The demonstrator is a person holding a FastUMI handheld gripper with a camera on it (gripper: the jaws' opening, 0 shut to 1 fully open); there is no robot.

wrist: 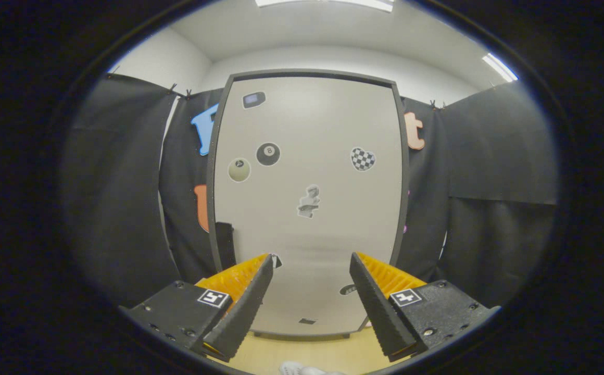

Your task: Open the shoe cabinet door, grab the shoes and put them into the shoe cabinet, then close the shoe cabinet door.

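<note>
Still on step 1 by the look of it: the tall pale grey sticker-covered shoe cabinet door [307, 198] sits closed dead ahead, beyond the gripper [311, 269], whose fingers are spread around nothing. Next it needs the door's edge. A white shoe [302, 369] peeks below.

- We see a white thing [302, 370] below the gripper [311, 263], between its spread fingers, cut off; what it is we cannot tell.
- Fingertips partly cover two dark marks low on the cabinet door [307, 156].
- The sticker [308, 201] ahead is too blurred to identify.
</note>
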